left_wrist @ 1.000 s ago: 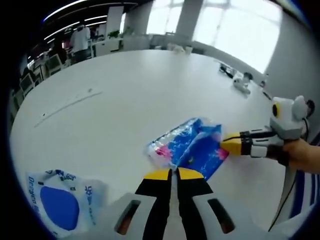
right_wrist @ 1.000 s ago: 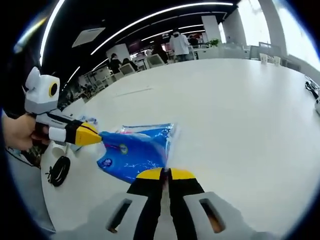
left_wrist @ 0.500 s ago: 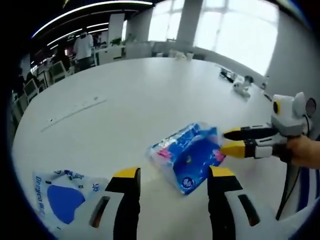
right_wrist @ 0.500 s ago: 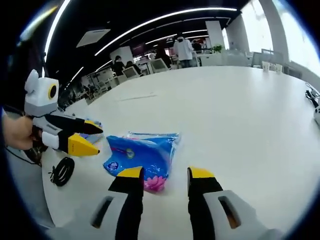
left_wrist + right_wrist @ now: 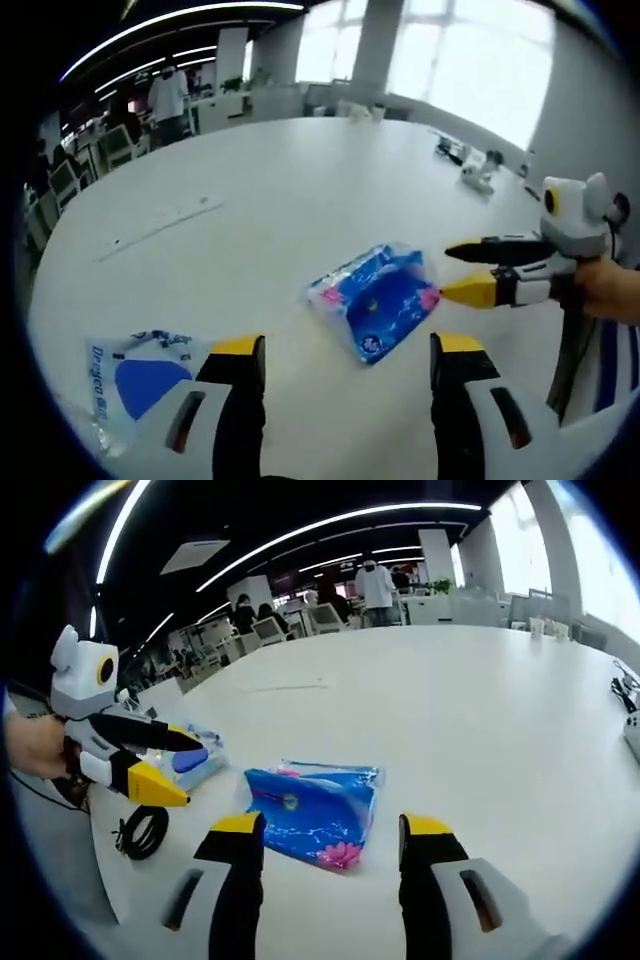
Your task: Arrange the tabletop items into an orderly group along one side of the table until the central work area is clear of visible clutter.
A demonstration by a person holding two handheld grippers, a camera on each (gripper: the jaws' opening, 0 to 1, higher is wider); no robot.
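A blue and pink plastic packet lies flat on the white table, free of both grippers; the right gripper view has the same packet just beyond the jaws. My left gripper is open, held back a little short of the packet, and it appears as the left gripper at the left of the right gripper view. My right gripper is open too; it enters the left gripper view as the right gripper, beside the packet's right end. A white pouch with a blue patch lies at my left.
A black cable coil lies by the table edge. Small items sit near the far right rim. Chairs, desks and people stand in the background beyond the table. The table's wide far half is bare white surface.
Both grippers, shut on the blue packet a second ago, have opened and let it go. It now lies flat on the table, and both grippers have drawn back slightly.
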